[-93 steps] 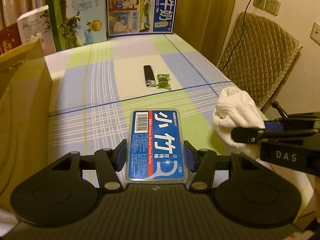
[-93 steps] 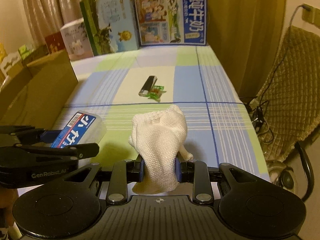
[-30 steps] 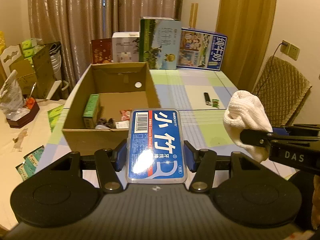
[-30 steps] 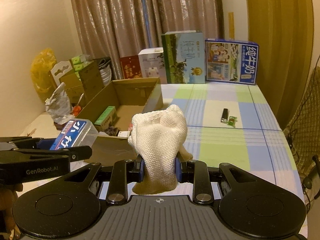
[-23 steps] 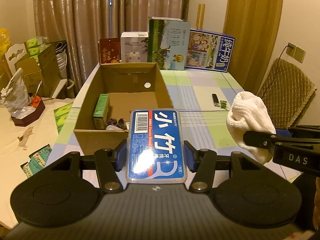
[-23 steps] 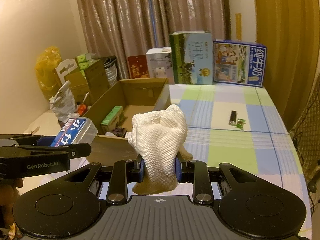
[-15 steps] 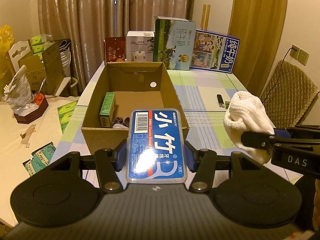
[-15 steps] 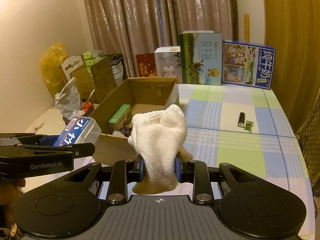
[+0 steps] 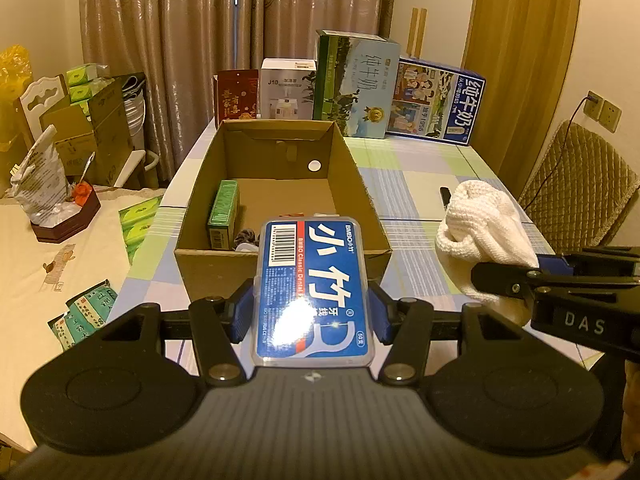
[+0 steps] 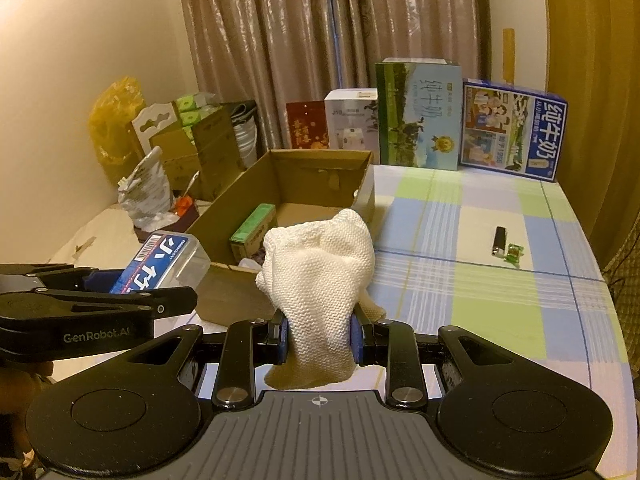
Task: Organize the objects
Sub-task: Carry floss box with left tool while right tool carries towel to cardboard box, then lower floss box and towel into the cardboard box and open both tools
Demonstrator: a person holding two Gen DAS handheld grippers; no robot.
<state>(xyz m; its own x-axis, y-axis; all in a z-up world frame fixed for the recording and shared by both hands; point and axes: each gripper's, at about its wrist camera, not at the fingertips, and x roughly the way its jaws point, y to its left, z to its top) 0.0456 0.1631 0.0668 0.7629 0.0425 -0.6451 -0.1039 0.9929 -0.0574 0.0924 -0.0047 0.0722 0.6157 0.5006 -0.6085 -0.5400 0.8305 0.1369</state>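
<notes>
left gripper (image 9: 311, 312): jaws clamped on floss-pick box (image 9: 312, 288), held in the air just before the cardboard box (image 9: 280, 258) | right gripper (image 10: 319, 338): jaws gripping white knit cloth (image 10: 320, 276), beside that box | lighter (image 10: 499, 241) and green candy (image 10: 513, 254) lie together on the checked surface (image 10: 496, 312)
</notes>
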